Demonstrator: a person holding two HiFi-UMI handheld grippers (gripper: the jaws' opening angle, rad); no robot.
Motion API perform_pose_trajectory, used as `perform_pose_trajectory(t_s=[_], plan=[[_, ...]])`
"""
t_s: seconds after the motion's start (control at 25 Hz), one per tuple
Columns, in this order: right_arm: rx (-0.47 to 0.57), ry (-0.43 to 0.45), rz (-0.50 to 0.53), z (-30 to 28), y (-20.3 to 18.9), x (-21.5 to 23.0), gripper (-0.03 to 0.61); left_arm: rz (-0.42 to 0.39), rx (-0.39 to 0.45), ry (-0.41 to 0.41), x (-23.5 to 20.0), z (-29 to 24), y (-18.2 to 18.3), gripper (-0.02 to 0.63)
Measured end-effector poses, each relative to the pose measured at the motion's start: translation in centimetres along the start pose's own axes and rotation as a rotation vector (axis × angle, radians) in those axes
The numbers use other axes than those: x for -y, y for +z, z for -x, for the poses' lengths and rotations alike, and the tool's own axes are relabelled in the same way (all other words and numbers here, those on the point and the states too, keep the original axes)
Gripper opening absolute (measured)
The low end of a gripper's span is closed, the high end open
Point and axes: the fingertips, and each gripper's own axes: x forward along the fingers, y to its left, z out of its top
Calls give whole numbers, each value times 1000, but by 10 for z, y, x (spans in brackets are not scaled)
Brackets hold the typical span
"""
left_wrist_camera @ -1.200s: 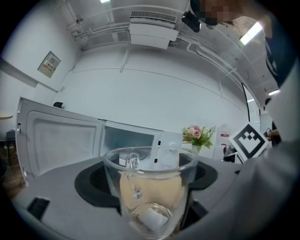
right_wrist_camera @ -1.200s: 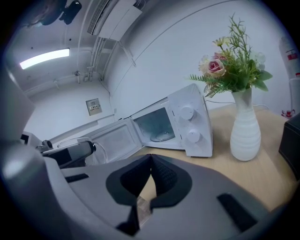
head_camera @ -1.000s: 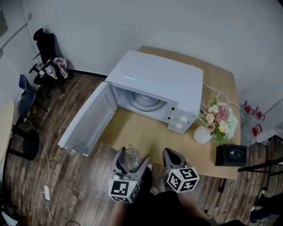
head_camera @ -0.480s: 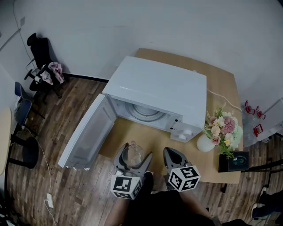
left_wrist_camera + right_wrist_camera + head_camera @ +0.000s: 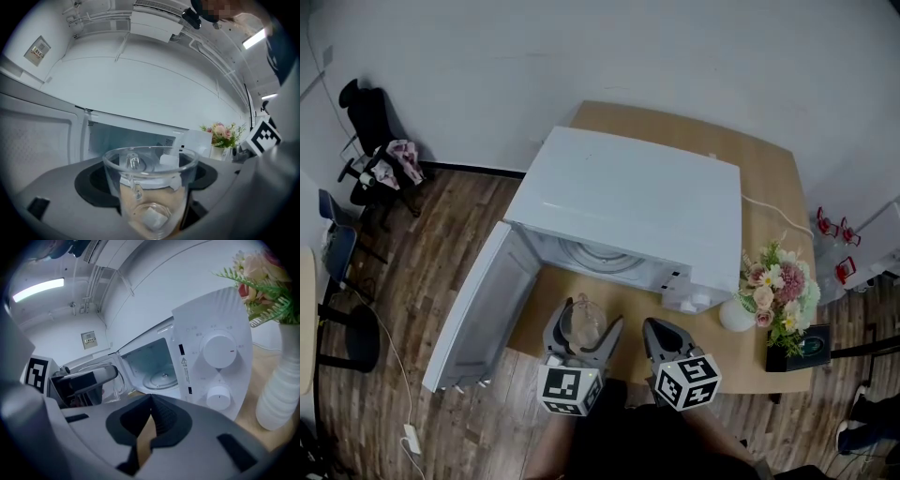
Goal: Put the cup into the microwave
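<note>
The carrying step was in hand: the cup [image 5: 150, 187] had been picked up and was on its way to the microwave [image 5: 628, 202], not yet inside. The left gripper [image 5: 584, 322] held it upright, its fingers [image 5: 91, 180] closed against both sides of the clear glass wall. The cup hung over the front edge of the tabletop [image 5: 769, 187], just before the oven's open mouth. It looked empty.

The door [image 5: 478, 309] stood swung wide to the left, well out of the way, and the turntable [image 5: 161, 378] lay bare inside the cavity.

The right gripper [image 5: 661, 337] rode beside the left one, nearer the control panel. Its fingers [image 5: 164, 418] were pressed together with nothing between them, and it seemed to have no part in this step.

The next move would likely call for a level push forward through the opening. The cup's rim would need to stay under the cavity roof and its base above the lip. Then it could be lowered onto the turntable before the fingers part. The grip on smooth glass looked like the thing to mind, so a steady, untilted path seemed wise.
</note>
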Motion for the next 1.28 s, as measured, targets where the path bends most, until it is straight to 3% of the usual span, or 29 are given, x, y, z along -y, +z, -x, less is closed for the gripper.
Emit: perform_pose_trajectory(t_s=[0.76,1.28], plan=[[-52,-28,4,-42,-3,6,-8,-56,3,-59,-43,-95,0,414],[-107,-46,14,-50,-17,6,-8,-108,46,-46,-56,-150,-4,414]])
